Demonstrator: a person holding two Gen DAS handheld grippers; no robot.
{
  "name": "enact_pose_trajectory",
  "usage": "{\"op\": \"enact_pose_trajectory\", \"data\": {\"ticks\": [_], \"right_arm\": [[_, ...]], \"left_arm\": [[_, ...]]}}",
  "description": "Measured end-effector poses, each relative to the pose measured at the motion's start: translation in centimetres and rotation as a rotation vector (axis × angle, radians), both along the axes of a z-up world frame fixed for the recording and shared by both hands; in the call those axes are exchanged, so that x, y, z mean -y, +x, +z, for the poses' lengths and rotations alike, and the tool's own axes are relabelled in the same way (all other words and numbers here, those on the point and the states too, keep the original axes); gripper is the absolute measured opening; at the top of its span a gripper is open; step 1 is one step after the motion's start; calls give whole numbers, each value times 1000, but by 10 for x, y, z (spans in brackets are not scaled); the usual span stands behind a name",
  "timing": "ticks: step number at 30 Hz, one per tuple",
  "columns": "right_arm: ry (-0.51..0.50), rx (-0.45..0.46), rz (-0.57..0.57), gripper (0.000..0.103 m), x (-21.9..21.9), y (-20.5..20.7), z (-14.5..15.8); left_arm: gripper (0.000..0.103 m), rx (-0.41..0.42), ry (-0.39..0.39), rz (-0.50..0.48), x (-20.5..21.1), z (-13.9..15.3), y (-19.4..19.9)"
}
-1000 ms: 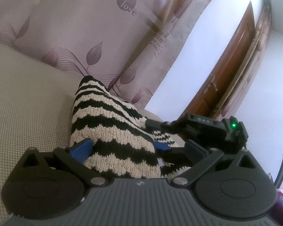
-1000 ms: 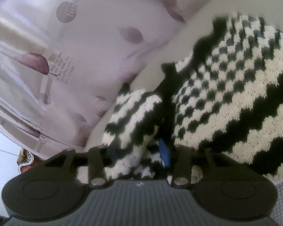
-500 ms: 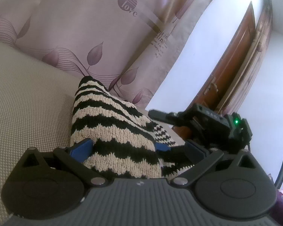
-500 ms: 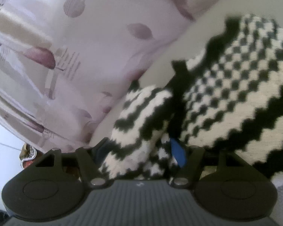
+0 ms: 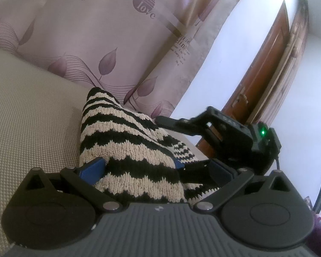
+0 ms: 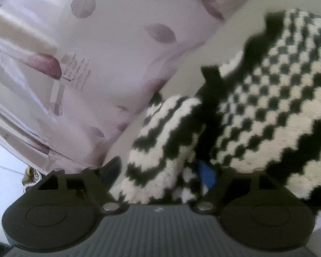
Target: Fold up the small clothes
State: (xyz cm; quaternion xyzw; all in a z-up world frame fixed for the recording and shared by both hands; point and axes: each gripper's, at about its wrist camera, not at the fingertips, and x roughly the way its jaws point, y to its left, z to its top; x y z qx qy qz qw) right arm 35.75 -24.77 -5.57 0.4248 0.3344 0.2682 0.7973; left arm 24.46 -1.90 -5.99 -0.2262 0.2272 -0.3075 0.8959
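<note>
Surface: beige cushion (image 5: 32, 111), leaf-print curtain (image 5: 109, 34) behind.
Sweater: striped sweater (image 5: 126, 141) bunched on the cushion.
Left gripper (image 5: 137, 167): jaws pinching a sweater fold.
Right gripper (image 6: 160, 171): jaws just opening, spread; sleeve (image 6: 160, 137) between, unpressed.

Bunched black-and-cream zigzag knit (image 5: 126, 150), seemingly folded.

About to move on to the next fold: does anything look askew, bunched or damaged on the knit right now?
No damage shows. The striped knit garment is humped up, not flat, on the beige surface. A sleeve-like fold bulges between the pads of the right tool, whose jaws have just been opening.
</note>
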Motion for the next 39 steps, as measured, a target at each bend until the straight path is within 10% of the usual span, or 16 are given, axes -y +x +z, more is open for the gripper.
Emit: {"op": "enact_pose_trajectory", "data": {"ticks": [3,7,19,30,39], "right_arm": [[-88,15,3,31,-7,3,2],[-96,50,10,18,2,5,6],[-184,243,-67,14,95,15,82],[-446,117,-62,13,156,36,14],[-446,258,-136,13,151,36,24]], "left_arm": [[101,-2,-3,13,-1,0,0],[101,15,27,39,-2,13,-8],[103,74,38,9,27,66,-7],[103,80,99,-66,99,50,20],[100,174,118,-132,129,51,18]]}}
